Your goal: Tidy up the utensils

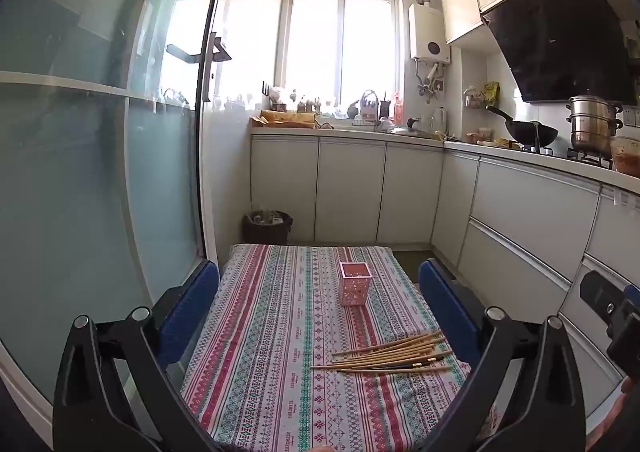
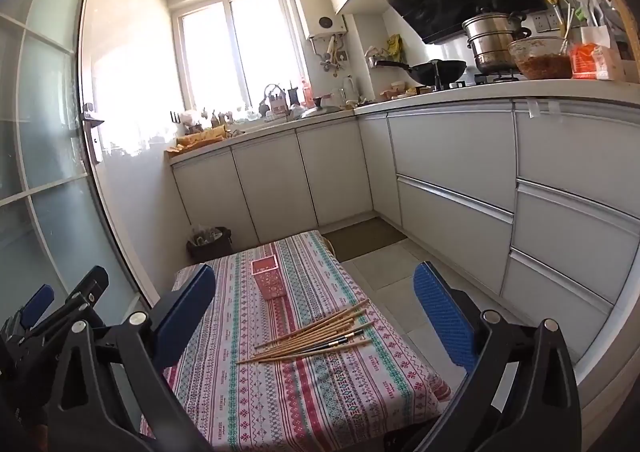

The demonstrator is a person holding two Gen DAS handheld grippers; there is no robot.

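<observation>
The loose chopsticks (image 2: 308,336) lie fanned on the patterned cloth of the worktop (image 2: 304,412), and in my right wrist view they sit just below the centre of the frame, between my two blue pads and a little toward the left one. Their long axis runs on a diagonal there, from lower left up to upper right, so it crosses my line of approach at a slant, not square to it. In my left wrist view the same chopsticks (image 1: 386,354) lie in the lower right of the frame, close by the right-hand pad and nearly level across the picture. I judge my right hand-held gripper (image 2: 320,312) the nearer and better placed of the two for a first pick. The pink mesh holder (image 2: 269,279) stands upright beyond the pile, toward the centre of the right view and apart from the sticks; in the left view the pink mesh holder (image 1: 355,283) stands near the middle of the frame. My right hand-held gripper is spread wide, holding nothing and touching nothing, above the cloth. My left hand-held gripper (image 1: 320,304) is likewise spread wide and empty. I expect I must turn the right wrist so the pads close across the sticks.
</observation>
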